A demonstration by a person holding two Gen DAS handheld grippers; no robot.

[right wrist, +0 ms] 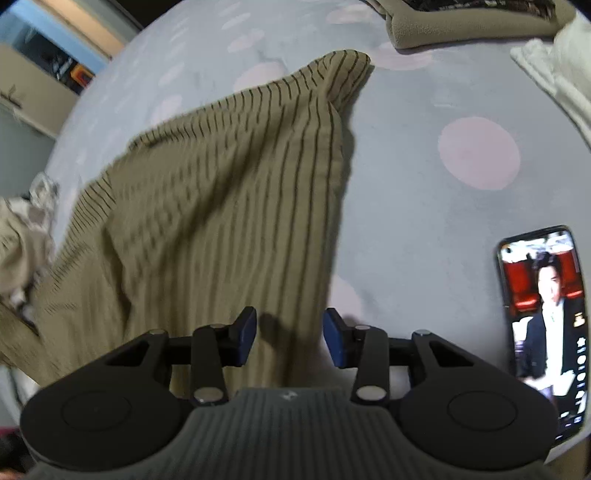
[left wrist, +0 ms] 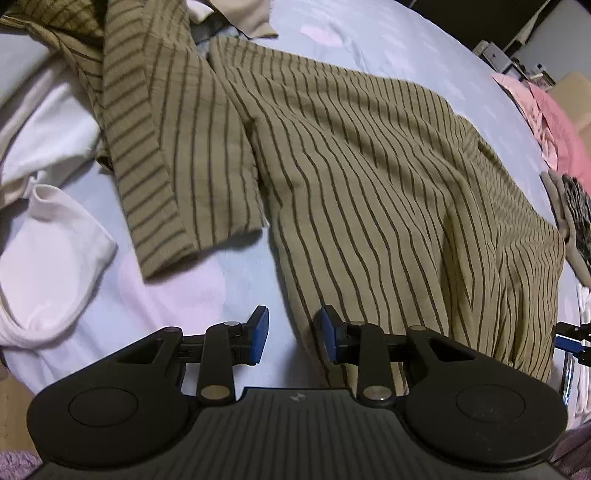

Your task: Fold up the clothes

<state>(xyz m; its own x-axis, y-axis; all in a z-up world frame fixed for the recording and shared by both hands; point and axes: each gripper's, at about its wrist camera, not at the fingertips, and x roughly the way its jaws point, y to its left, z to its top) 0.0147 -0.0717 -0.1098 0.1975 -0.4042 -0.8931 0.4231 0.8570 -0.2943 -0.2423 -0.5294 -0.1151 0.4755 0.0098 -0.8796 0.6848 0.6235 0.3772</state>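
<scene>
An olive shirt with dark stripes (left wrist: 369, 177) lies spread on a pale blue bed sheet (left wrist: 192, 288); one short sleeve (left wrist: 173, 184) points toward me on the left. My left gripper (left wrist: 293, 338) is open and empty, just above the shirt's near hem edge. In the right wrist view the same shirt (right wrist: 221, 206) lies rumpled, a corner raised at the far end. My right gripper (right wrist: 290, 338) is open and empty, over the shirt's near right edge. Its tip also shows at the right edge of the left wrist view (left wrist: 572, 338).
White garments (left wrist: 48, 236) lie left of the shirt. Pink clothes (left wrist: 554, 125) and a dark patterned item (left wrist: 576, 206) lie at the right. A phone with a lit screen (right wrist: 543, 325) lies on the sheet right of my right gripper. Grey-brown cloth (right wrist: 461, 26) lies at the far side.
</scene>
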